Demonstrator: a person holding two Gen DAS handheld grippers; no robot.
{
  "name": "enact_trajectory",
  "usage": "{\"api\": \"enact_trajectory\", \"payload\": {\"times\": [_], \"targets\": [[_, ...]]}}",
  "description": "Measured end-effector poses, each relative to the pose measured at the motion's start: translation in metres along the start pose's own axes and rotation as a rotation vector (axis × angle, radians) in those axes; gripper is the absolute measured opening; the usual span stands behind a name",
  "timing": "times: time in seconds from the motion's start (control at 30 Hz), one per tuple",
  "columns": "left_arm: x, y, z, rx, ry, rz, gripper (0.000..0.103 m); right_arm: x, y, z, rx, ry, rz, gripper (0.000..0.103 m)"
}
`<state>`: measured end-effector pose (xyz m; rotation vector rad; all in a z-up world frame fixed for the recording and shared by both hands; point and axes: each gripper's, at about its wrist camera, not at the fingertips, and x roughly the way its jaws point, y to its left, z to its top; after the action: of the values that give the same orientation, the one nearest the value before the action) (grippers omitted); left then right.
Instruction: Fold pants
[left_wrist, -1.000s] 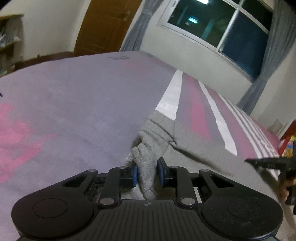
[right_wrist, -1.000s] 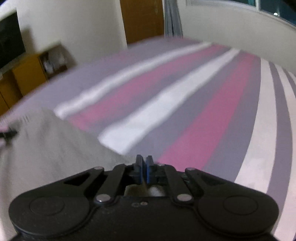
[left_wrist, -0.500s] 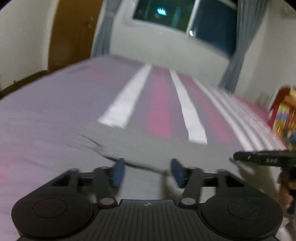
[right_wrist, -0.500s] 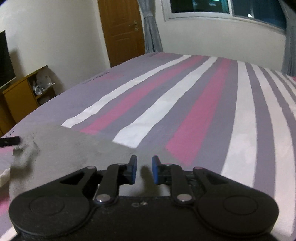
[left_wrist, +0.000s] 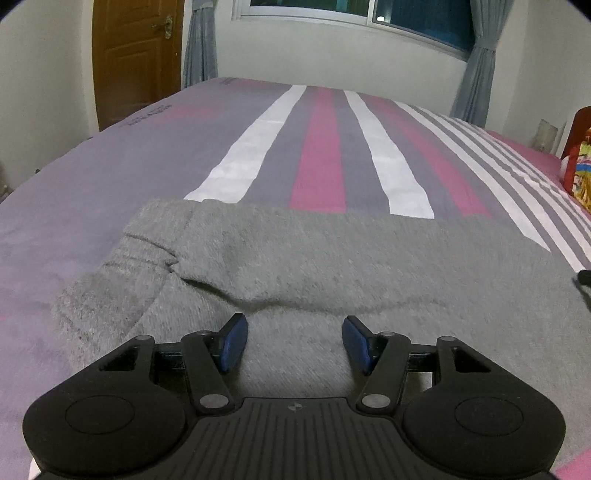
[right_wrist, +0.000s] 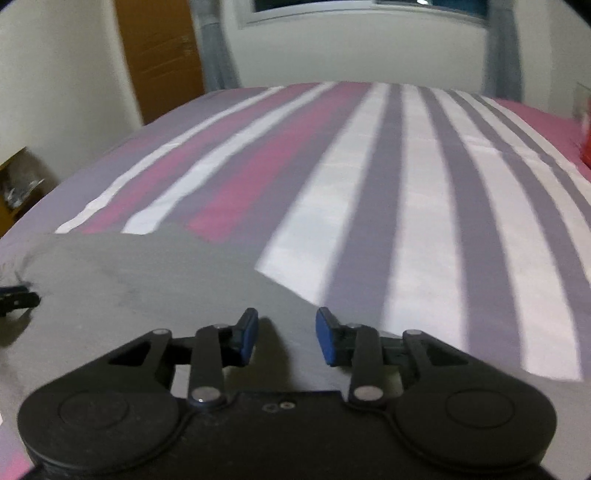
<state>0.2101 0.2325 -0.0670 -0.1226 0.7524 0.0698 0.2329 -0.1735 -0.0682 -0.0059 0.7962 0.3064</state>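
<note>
The grey knit pants (left_wrist: 314, 258) lie folded flat on the striped bed, with a ribbed edge at the left end (left_wrist: 144, 251). My left gripper (left_wrist: 293, 343) is open and empty just above the near part of the pants. The pants also show in the right wrist view (right_wrist: 147, 273), blurred. My right gripper (right_wrist: 286, 339) is open and empty over their right edge. The tip of the left gripper (right_wrist: 18, 299) shows at the left edge of the right wrist view.
The bed sheet (left_wrist: 321, 147) has purple, pink and white stripes and stretches far ahead. A brown door (left_wrist: 136, 55) and grey curtains stand at the back wall under a window. A colourful object (left_wrist: 580, 173) sits at the bed's right edge.
Both grippers have opened and let go of the pants. The left one held a bunched fold a second ago; the pants now lie flat, and both grippers have pulled back.
</note>
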Motion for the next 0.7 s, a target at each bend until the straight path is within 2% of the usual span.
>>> {"api": "enact_trajectory", "payload": {"times": [0.13,0.37,0.47,0.53,0.6,0.7], "targets": [[-0.001,-0.003,-0.001,0.010,0.004,-0.001,0.058,-0.018,-0.008,-0.003,0.029,-0.043,-0.003,0.038],[-0.004,-0.007,0.001,0.023,0.002,0.003,0.058,-0.015,-0.021,-0.018,0.057,0.002,-0.028,0.037],[-0.011,-0.014,0.001,0.043,-0.025,-0.011,0.058,-0.027,-0.020,-0.019,0.071,-0.026,-0.022,0.037],[-0.009,-0.019,-0.001,0.068,-0.016,0.006,0.058,-0.031,-0.018,-0.019,0.062,-0.043,-0.011,0.038],[-0.004,-0.018,-0.004,0.070,0.009,0.015,0.058,-0.027,-0.019,-0.021,0.049,-0.027,-0.014,0.038],[-0.008,-0.014,-0.005,0.058,0.010,-0.002,0.058,-0.019,-0.030,-0.024,0.052,0.022,-0.058,0.031]]}}
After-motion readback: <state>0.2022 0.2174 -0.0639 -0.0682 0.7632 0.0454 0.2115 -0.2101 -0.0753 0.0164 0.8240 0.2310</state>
